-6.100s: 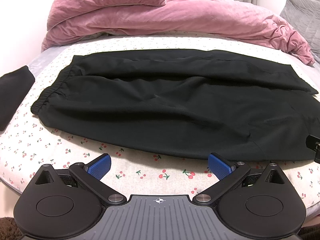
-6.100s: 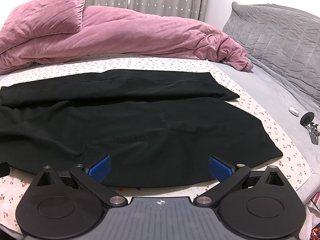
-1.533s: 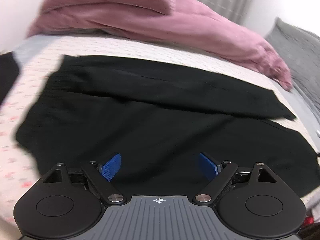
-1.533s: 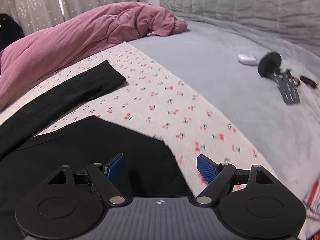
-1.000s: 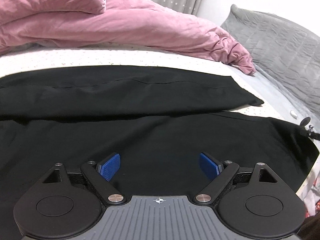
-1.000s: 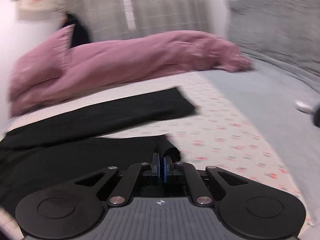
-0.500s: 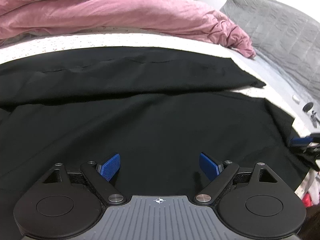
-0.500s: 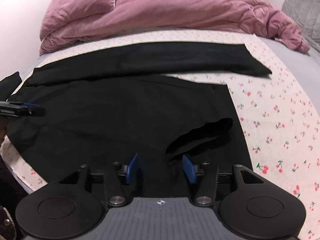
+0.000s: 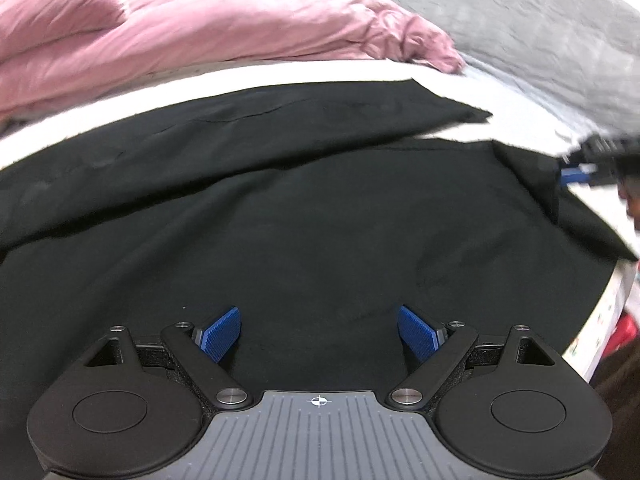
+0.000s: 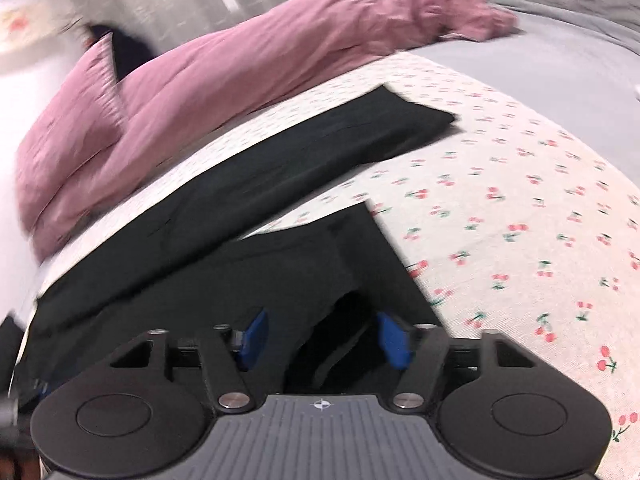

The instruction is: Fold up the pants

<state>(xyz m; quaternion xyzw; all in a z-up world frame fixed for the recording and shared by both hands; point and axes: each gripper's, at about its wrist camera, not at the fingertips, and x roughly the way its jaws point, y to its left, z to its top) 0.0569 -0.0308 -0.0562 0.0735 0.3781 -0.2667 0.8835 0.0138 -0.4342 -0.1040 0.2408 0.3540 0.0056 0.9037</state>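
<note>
Black fabric pants (image 9: pixel 304 216) lie spread on the cherry-print bedsheet (image 10: pixel 520 208), with a pink duvet (image 9: pixel 208 28) behind. Left gripper (image 9: pixel 320 330) hovers over the pants, jaws wide, holding nothing. Right gripper (image 10: pixel 322 338) jaws are closing around a raised fold at the leg hem; contact is unclear in the blur.

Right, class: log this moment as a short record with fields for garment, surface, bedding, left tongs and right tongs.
garment: black pants spread flat, legs apart at the hems
surface: cherry-print sheet
bedding: pink duvet heaped behind the pants
left tongs: wide open over the fabric, gripping nothing
right tongs: closing around a raised fold at the near leg's hem, pads not yet pressing
</note>
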